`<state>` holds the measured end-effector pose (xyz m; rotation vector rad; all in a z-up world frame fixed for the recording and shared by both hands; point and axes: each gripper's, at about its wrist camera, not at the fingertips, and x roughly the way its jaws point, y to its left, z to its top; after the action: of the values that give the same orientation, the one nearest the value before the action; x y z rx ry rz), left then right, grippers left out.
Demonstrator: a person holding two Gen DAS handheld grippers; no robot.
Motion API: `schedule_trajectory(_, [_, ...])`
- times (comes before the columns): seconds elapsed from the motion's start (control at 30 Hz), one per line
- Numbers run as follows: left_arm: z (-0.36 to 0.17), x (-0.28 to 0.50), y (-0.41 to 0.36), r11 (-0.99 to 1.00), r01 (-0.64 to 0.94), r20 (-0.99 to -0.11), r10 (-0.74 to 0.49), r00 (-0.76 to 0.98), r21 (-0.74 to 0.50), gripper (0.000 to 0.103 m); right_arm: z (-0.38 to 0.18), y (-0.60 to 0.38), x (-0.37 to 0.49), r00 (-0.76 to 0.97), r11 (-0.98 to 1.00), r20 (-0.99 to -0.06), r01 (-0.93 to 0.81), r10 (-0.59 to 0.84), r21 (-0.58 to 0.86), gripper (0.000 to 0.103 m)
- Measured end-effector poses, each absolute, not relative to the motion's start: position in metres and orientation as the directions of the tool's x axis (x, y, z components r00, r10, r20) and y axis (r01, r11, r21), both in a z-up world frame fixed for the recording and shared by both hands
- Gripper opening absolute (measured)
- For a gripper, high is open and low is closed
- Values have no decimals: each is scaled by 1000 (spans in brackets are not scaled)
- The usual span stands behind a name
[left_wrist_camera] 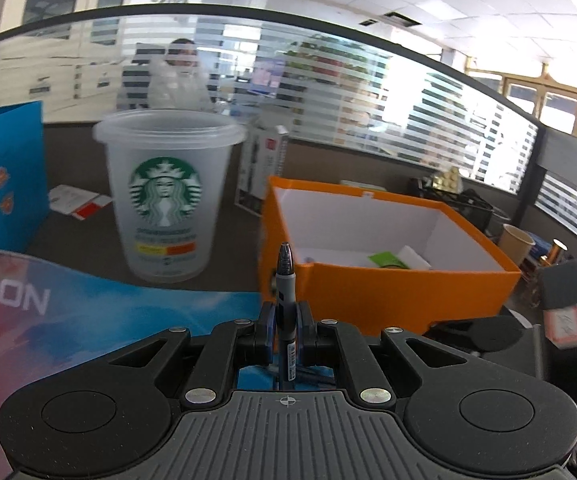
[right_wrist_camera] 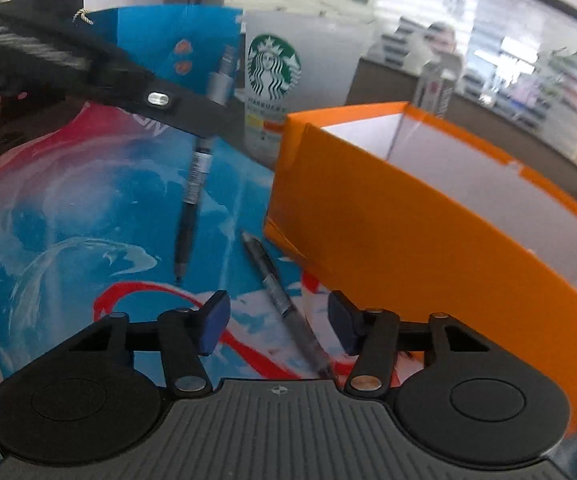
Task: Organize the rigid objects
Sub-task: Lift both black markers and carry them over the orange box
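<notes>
Our left gripper [left_wrist_camera: 286,330] clamps a pen [left_wrist_camera: 286,280]; right gripper [right_wrist_camera: 276,326] jaws apart over, perhaps touching, another pen [right_wrist_camera: 278,300].

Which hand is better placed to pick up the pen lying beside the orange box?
Right. The right gripper is open over the loose pen; the left gripper already clamps another pen.

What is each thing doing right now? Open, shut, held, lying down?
Left gripper: shut on a pen.
Held pen: upright between the jaws, off the mat.
Right gripper: open, holding nothing.
Loose pen: lying flat on the mat, under the open jaws.
Cup: standing upright, no lid.
Orange box: open on top.
</notes>
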<state>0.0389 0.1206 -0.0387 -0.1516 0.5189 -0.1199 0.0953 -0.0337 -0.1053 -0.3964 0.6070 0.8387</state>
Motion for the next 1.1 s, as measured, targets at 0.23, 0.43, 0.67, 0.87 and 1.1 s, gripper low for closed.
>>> schedule_trajectory(0.23, [-38,38,137,981,49,-479,-135,867,-187,8,-115,-21,98,517,640,-652,-766,554,-64,10])
schedule_trajectory(0.43, [-40,39,137,980,53,-480,-141,866,-192,8,-105,-38,74,529,656,-613,-755,587,-23,9])
schedule_trajectory(0.67, [-32,36,127,981,75,-467,-152,871,-179,8,-80,-64,58,559,677,-532,-735,636,38,9])
schedule_trajectory(0.87, [-18,32,114,982,99,-442,-160,883,-158,8,-61,-81,53,604,698,-461,-714,651,50,9])
schedule_trajectory(1.1, [-1,32,95,982,133,-411,-176,894,-131,8,-43,-104,57,661,734,-377,-675,648,78,9])
